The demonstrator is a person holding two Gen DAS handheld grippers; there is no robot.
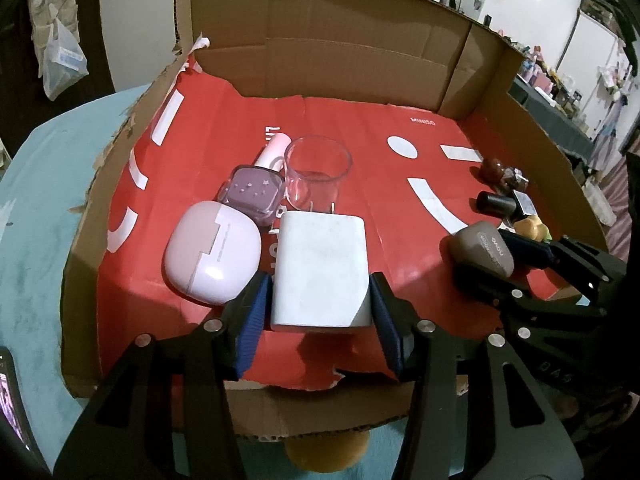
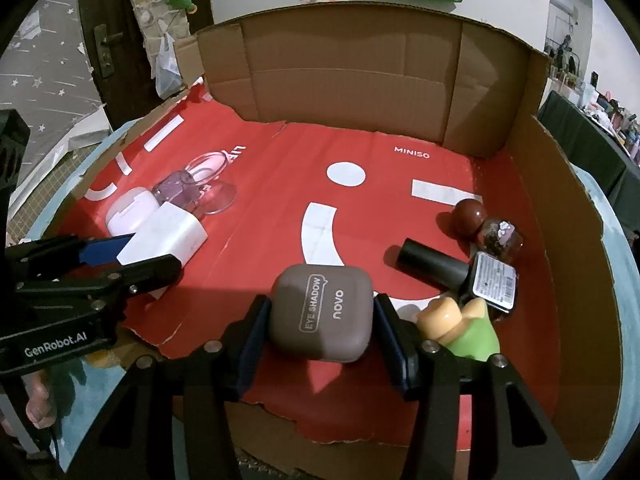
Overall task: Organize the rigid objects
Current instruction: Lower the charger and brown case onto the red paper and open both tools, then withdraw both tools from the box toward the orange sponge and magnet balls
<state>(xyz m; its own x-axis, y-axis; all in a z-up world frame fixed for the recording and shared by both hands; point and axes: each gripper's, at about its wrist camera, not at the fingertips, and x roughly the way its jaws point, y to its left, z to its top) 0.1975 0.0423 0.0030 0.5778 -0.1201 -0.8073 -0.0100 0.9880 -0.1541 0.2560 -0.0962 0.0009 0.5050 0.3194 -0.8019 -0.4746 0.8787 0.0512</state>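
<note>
We take the red liner sheet (image 1: 224, 128) on the floor of the cardboard box (image 1: 348, 52) as our reference. At its near edge, left of centre, our left gripper (image 1: 320, 300) straddles the white charger block (image 1: 320, 268) — the blue pads sit just beside its two sides, and a thin gap shows at each, so we read no firm clamp. At the near edge, right of centre, our right gripper (image 2: 322, 332) brackets the brown eye-shadow case (image 2: 322, 312); whether its pads press on the case we cannot tell. Just right of that case stands a green-and-yellow figure (image 2: 468, 328). Further in on the left lie the lilac earbud case (image 1: 212, 256), the purple bottle (image 1: 252, 194) and the clear glass cup (image 1: 318, 174). Further in on the right lie the black-capped bottle (image 2: 460, 272) and the brown round-capped bottle (image 2: 492, 226).
</note>
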